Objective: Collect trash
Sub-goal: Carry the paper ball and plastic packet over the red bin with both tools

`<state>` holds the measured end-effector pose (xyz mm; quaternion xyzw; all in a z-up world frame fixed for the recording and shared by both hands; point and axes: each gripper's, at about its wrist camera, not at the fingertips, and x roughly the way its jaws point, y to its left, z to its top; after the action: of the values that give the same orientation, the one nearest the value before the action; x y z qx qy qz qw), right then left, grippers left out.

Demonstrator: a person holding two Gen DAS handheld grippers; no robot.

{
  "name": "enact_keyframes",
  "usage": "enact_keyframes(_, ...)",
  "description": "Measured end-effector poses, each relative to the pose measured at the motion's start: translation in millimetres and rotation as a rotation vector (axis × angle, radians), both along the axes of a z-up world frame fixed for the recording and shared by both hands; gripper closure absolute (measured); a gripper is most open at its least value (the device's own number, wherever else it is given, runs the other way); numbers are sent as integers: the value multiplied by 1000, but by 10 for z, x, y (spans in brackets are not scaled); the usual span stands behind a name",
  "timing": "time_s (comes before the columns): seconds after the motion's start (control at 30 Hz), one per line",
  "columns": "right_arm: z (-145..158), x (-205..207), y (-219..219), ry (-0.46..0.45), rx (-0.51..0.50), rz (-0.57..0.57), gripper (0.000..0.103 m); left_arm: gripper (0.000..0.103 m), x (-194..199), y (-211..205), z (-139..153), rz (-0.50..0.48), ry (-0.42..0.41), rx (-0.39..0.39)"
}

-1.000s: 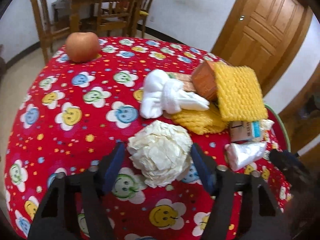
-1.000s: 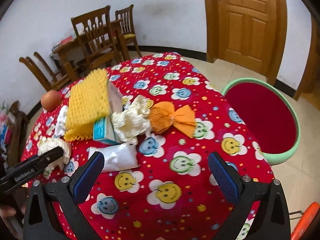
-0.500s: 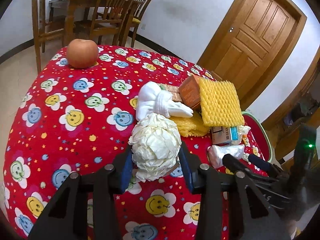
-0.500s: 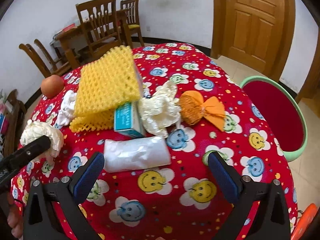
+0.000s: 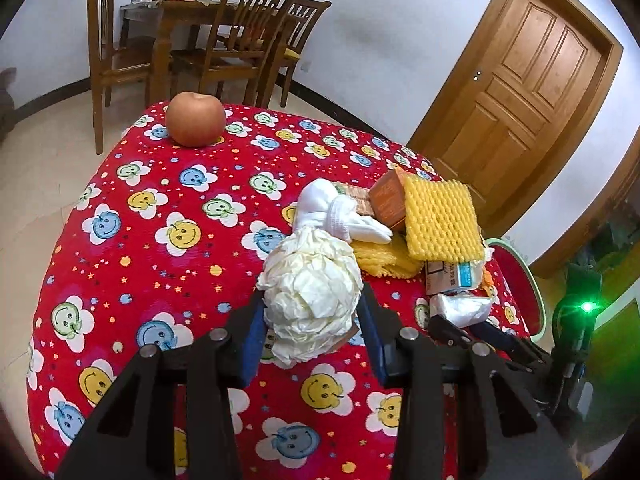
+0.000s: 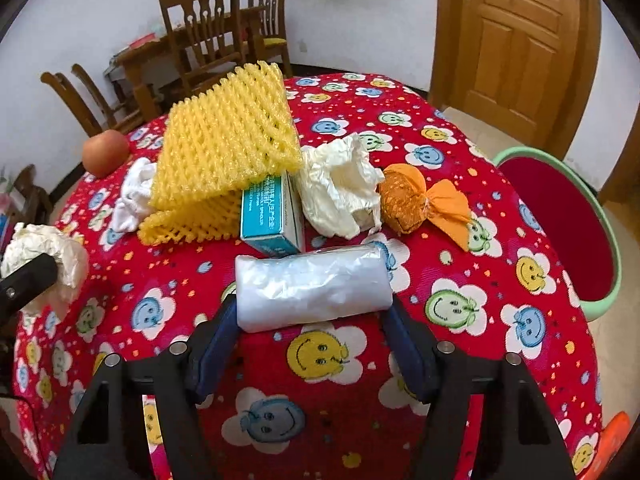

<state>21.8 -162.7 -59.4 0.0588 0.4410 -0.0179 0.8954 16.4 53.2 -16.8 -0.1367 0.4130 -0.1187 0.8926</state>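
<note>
Here the left tongs [image 5: 312,336] grip crumpled paper [image 5: 312,296], hiding its underside; the right tongs [image 6: 312,320] have been closing around a plastic packet [image 6: 312,286].

Tablecloth [image 6: 472,364]: red printed cloth, ribbed and matt.
Wad [image 5: 316,300]: crumpled cream paper, matt.
Roll [image 6: 312,286]: clear plastic film, glossy and wrinkled.
Net [image 6: 228,148]: yellow foam mesh, rough.
Box [image 6: 268,216]: smooth printed card.
Apple [image 5: 195,119]: smooth skin, faint sheen.
Door [image 5: 516,92]: varnished wood.
Pads [image 6: 404,348]: blue, matt, rubbery.
</note>
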Motion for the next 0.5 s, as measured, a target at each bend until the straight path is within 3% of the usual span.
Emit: enact_keyframes(0.5,333,-427,-337,-88,39,0,31,60,-127,-383,177,-65,-37,1)
